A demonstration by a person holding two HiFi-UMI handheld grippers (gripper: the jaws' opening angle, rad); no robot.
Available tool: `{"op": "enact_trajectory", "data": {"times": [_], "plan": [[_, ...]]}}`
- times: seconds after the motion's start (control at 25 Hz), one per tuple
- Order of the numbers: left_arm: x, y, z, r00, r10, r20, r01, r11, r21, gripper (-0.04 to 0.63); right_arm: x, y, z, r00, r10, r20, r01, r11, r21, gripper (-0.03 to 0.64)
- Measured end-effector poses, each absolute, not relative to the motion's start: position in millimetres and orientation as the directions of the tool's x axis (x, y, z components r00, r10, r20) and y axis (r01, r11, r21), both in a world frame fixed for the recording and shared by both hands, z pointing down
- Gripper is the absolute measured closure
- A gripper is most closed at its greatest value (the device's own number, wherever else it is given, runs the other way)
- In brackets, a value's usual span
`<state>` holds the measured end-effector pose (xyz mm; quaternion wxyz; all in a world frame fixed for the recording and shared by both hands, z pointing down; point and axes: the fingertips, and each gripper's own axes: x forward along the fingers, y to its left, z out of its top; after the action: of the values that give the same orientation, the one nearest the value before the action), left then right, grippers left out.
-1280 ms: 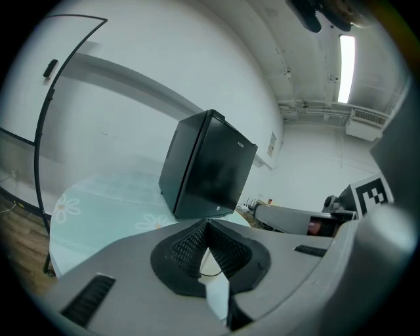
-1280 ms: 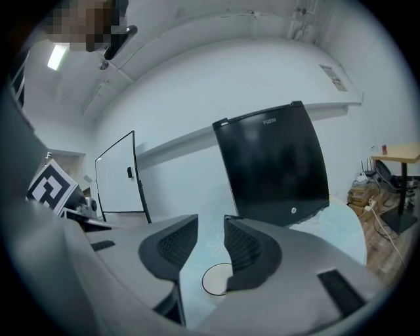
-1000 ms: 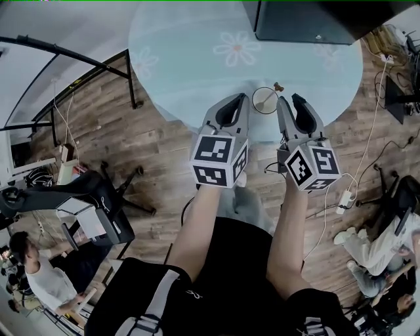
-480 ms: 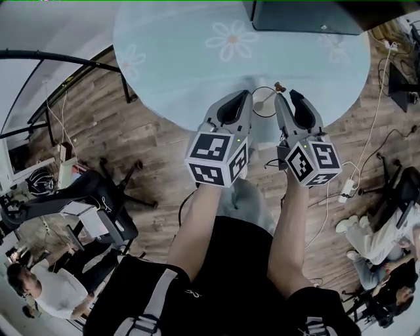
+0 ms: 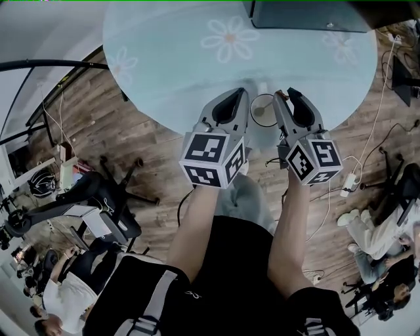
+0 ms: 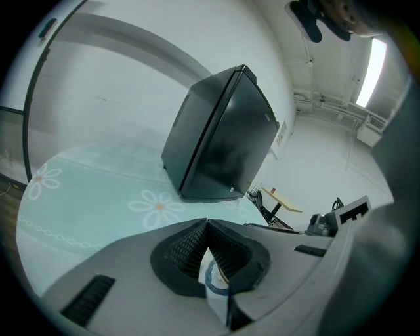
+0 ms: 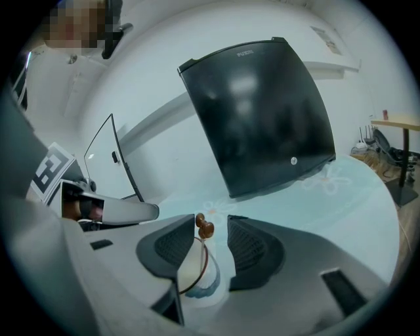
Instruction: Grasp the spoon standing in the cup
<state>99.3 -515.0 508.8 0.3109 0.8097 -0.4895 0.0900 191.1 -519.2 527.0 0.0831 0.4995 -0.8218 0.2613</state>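
Note:
A white cup (image 5: 264, 109) with a blue band stands near the front edge of the round table (image 5: 184, 59). A spoon (image 5: 276, 96) with a brown knobbed top stands in it and leans right. In the right gripper view the knob (image 7: 205, 227) sits between the open jaws of my right gripper (image 7: 211, 223), close to the left pad, with the cup (image 7: 197, 275) below. My left gripper (image 5: 241, 95) is just left of the cup. Its tips meet in the left gripper view (image 6: 207, 224), holding nothing, and the cup rim (image 6: 216, 279) shows through the gap beneath.
A black box (image 5: 308, 16) stands at the table's far side, beyond both grippers. The pale blue cloth has daisy prints. On the wood floor are an office chair (image 5: 105, 197), a power strip (image 5: 346, 191) with cables, and seated people (image 5: 374, 249).
Both grippers have moved forward over the table edge, one on each side of the cup. The spoon's knob now lies between the right gripper's jaws.

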Motion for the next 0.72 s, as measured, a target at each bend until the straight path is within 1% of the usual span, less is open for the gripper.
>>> {"op": "enact_trajectory", "data": {"times": [0.08, 0.16, 0.28, 0.32, 0.4, 0.72], "plan": [[97.3, -517.8, 512.0, 0.503, -0.735, 0.455, -0.849, -0.323, 0.418, 0.595, 189.5, -521.5, 529.8, -0.492, -0.774, 0.398, -0.861, 0.364, -0.356, 0.469], [96.9, -520.8, 515.1, 0.502, -0.732, 0.461, -0.850, -0.319, 0.419, 0.595, 187.2, -524.2, 530.6, -0.499, -0.772, 0.393, -0.856, 0.368, -0.363, 0.469], [98.6, -524.2, 516.9, 0.501, -0.731, 0.463, -0.850, -0.316, 0.422, 0.595, 183.9, -526.7, 529.5, -0.509, -0.768, 0.388, -0.850, 0.380, -0.364, 0.492], [98.7, -524.1, 516.5, 0.502, -0.731, 0.462, -0.849, -0.316, 0.422, 0.595, 182.1, -526.1, 528.7, -0.513, -0.767, 0.386, -0.849, 0.384, -0.363, 0.509], [97.0, -521.8, 515.2, 0.503, -0.732, 0.459, -0.849, -0.317, 0.423, 0.595, 177.3, -523.3, 527.3, -0.516, -0.766, 0.383, -0.847, 0.389, -0.362, 0.565], [93.4, -513.6, 500.1, 0.497, -0.754, 0.430, -0.849, -0.321, 0.419, 0.595, 180.0, -515.7, 510.4, -0.499, -0.780, 0.377, -0.859, 0.388, -0.335, 0.566]]}}
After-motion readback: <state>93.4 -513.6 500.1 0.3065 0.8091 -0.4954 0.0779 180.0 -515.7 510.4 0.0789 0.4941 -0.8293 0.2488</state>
